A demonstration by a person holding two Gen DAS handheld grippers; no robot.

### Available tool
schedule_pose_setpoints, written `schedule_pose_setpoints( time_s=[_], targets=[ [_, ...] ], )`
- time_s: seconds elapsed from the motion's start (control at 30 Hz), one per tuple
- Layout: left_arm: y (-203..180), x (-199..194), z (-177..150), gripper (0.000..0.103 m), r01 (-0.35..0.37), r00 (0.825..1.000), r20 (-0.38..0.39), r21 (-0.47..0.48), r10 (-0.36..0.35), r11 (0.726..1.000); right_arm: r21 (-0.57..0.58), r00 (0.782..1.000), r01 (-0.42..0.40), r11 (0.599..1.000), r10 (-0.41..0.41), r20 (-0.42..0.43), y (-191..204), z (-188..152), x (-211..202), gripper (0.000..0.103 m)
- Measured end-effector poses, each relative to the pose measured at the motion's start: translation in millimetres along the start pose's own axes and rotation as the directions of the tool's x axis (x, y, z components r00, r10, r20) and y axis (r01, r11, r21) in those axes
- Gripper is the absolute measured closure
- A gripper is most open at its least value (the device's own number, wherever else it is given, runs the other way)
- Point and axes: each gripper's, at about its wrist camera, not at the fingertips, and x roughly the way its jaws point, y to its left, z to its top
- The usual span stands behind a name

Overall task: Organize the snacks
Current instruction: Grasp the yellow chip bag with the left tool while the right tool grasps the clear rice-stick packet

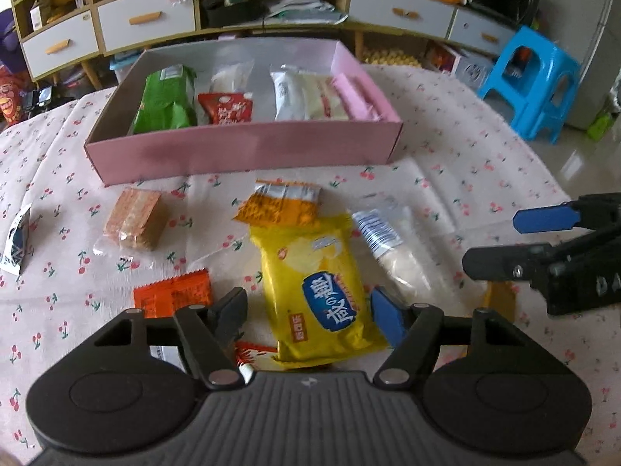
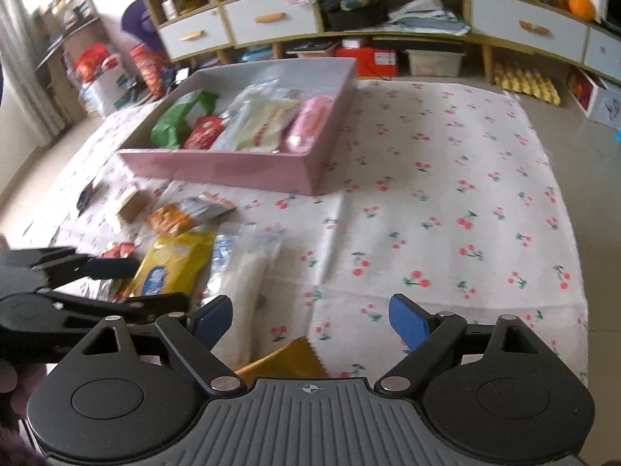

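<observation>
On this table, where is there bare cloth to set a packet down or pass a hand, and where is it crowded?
Free: the wide stretch of cherry-print cloth right of the pink box and of the clear white packet.

Crowded: in front of the box, where the yellow packet, orange packet, biscuit pack and orange-red sachet lie close together. The box itself is nearly full.

The yellow packet (image 1: 320, 291), at about 6 o'clock in the left wrist view, carried a blue oval label with large white Chinese characters, seen upside down; they looked like "盐の氧" but could not be read surely. A small orange tag with characters below that oval was too small to read. The clear packet (image 1: 392, 248) at its 3 o'clock bore a barcode, digits illegible. White characters on the red packet (image 1: 225, 110) inside the pink box (image 1: 240, 151) at 12 o'clock were blurred.
</observation>
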Motion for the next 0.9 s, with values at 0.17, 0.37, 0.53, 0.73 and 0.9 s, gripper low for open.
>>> schedule_pose_setpoints(
  time_s=[0.17,0.37,0.53,0.73,0.9],
  targets=[
    [-1.0,-4.7,0.4,0.055,-0.009,1.000,-0.003,0.032,0.009,0.999,-0.085,1.000,-0.002,0.996,0.001,-0.011,25.3,-0.1,6.4,0.013],
    [15.8,-13.9,1.8,0.055,0.029,0.999,-0.022,-0.011,-0.029,1.000,-0.104,1.000,0.005,0.995,-0.008,-0.024,34.4,0.9,13.2,0.013],
    [28.5,-27.1,1.4,0.055,0.064,0.998,-0.022,-0.025,-0.064,0.998,-0.103,0.999,0.023,0.994,-0.027,-0.036,39.5,1.7,17.4,0.016],
    [40.7,-40.1,-0.1,0.055,0.101,0.994,-0.027,-0.042,-0.102,0.994,-0.133,0.997,0.054,0.990,-0.061,-0.047,51.5,2.9,25.9,0.022],
    [49.8,-47.9,-0.9,0.055,0.126,0.992,-0.024,-0.059,-0.127,0.990,-0.160,0.992,0.083,0.984,-0.097,-0.084,61.2,3.5,37.7,0.038]
  ],
)
